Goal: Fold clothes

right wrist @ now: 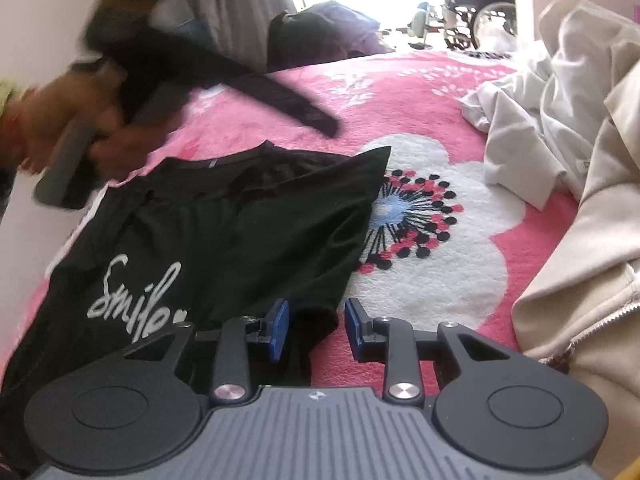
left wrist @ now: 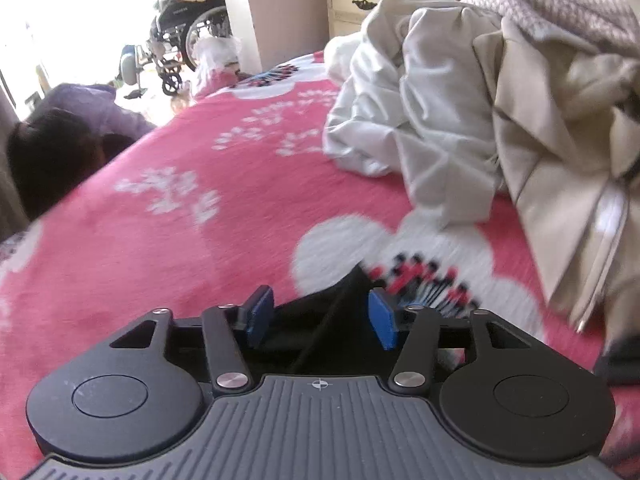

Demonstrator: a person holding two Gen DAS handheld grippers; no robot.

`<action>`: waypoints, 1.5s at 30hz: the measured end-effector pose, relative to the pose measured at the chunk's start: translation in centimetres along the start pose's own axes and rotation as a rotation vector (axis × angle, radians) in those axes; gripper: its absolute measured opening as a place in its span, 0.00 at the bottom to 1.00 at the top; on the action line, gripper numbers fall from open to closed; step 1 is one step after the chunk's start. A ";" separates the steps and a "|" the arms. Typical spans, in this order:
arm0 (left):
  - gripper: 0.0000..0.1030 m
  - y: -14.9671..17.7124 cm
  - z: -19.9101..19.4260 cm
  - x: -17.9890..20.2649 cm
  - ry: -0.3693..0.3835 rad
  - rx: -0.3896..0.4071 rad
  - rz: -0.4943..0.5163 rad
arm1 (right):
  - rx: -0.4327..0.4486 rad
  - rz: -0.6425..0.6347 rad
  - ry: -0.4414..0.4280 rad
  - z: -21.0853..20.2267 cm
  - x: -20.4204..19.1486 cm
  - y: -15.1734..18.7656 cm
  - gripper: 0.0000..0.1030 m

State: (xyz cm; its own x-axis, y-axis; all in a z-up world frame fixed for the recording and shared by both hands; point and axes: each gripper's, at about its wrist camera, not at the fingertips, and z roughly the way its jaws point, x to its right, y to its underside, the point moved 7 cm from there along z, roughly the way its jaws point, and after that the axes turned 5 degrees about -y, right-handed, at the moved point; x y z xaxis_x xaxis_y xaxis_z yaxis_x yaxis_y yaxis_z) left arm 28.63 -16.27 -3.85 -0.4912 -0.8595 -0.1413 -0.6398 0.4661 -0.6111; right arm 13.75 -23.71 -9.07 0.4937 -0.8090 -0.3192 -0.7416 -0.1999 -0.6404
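Your right tongs [right wrist: 316, 330] stand parted over the bottom edge of the black T-shirt [right wrist: 224, 224], which lies spread across the lower left of the right wrist view with the white word "Smile" on it. A fold of its hem sits in the gap between the blue pads [right wrist: 279, 330], near the left one, but the pads do not press on it, so nothing is gripped. In the upper left of that view your left hand [right wrist: 80, 132], blurred, holds its device above the shirt's neck end, with a dark strip of cloth [right wrist: 280, 96] beside it; whether that strip hangs from the device you cannot tell.

In the left wrist view your left tongs [left wrist: 322, 316] are released, the pads set wide apart. Black fabric [left wrist: 328, 312] shows beneath and between them without being pinched.

The shirt rests on a bed under a pink blanket [left wrist: 180, 208] patterned with large white flowers. A heap of cream and beige clothes [left wrist: 460, 128] fills the right side of both views, topped by a checked knit [left wrist: 560, 12]. Beyond the bed, at the top of the frame, stand a cream nightstand [left wrist: 352, 4] and a wheelchair [left wrist: 188, 36] in bright light, with a dark bundle [left wrist: 60, 152] at the left edge.
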 end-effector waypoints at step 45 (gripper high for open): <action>0.48 2.7 6.1 -1.3 -0.016 -0.024 -0.230 | 0.021 0.605 -0.170 1.5 4.7 2.0 0.07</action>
State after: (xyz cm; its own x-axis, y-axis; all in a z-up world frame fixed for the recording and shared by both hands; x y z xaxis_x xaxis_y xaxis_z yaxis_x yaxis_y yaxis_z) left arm 31.18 -15.14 -10.03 -0.3218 -0.9467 -0.0126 -0.7475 0.2623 -0.6102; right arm 15.30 -27.03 -12.90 0.0558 -0.6756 -0.7351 -0.9041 0.2782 -0.3243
